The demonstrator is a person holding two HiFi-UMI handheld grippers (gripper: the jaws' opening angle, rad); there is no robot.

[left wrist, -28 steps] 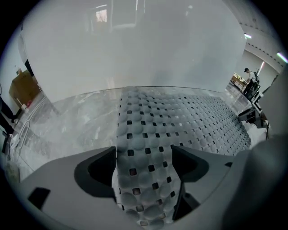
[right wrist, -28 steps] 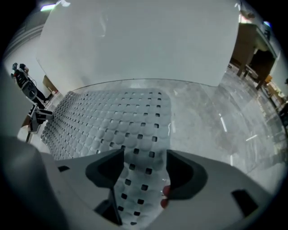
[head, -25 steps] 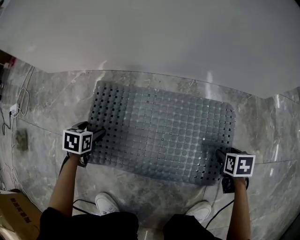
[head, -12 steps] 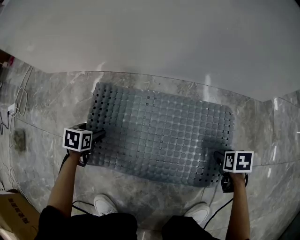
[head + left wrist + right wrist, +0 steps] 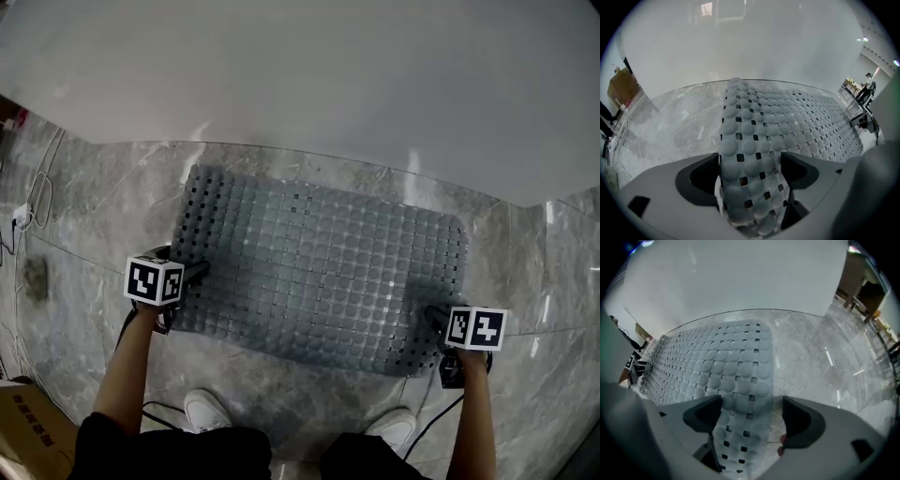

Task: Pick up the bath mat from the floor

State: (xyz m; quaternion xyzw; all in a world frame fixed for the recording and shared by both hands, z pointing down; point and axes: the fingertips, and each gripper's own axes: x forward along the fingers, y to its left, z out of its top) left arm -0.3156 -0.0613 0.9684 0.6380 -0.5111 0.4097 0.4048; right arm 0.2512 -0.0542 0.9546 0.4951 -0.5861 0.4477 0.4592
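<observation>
Two corners covered: the bath mat (image 5: 319, 267) lies on the marble floor (image 5: 103, 216), with the left gripper (image 5: 750, 171) at its near left corner and the right gripper (image 5: 751, 416) at its near right. Left jaws are spread wide with the mat's edge between them; it may brush the pads, hard to say. Right jaws are opening, mat edge between them, unclamped. Step in hand: setting the grasp. Next, both need to close on the edge, then rise together.

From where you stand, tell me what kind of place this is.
Probably a bathroom: a perforated bath mat lies on a marble-look floor beside a curved white surface, maybe a tub.
</observation>
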